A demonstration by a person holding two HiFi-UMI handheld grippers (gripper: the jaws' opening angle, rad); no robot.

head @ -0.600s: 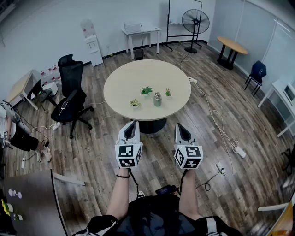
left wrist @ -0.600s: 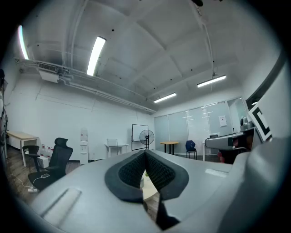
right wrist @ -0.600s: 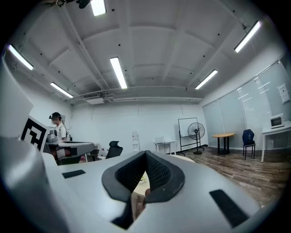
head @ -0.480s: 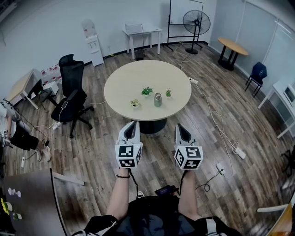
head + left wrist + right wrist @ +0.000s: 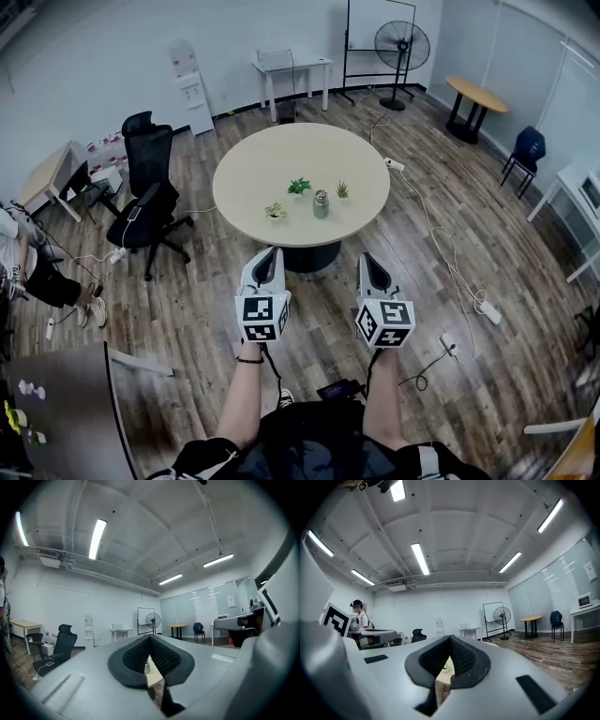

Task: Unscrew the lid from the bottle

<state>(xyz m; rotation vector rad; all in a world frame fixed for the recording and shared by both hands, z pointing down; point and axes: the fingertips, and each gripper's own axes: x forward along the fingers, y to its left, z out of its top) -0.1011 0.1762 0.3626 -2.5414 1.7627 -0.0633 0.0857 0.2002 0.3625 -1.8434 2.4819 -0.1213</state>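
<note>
We find the bottle (image 5: 321,202) standing upright on the round table (image 5: 246,159), toward the table's near edge, among three small potted plants (image 5: 298,186). The left gripper (image 5: 269,253) and right gripper (image 5: 367,259) are held side by side short of that near edge, over the wooden floor (image 5: 187,319), well apart from the bottle. Each gripper has its jaws closed together with nothing between them.

My left gripper (image 5: 269,253) and right gripper (image 5: 367,259) are pale grey shells with black ribbed pads (image 5: 133,656), each carrying a black-and-white marker cube (image 5: 263,317). I see a black bracelet (image 5: 249,358) and black top (image 5: 309,445).
</note>
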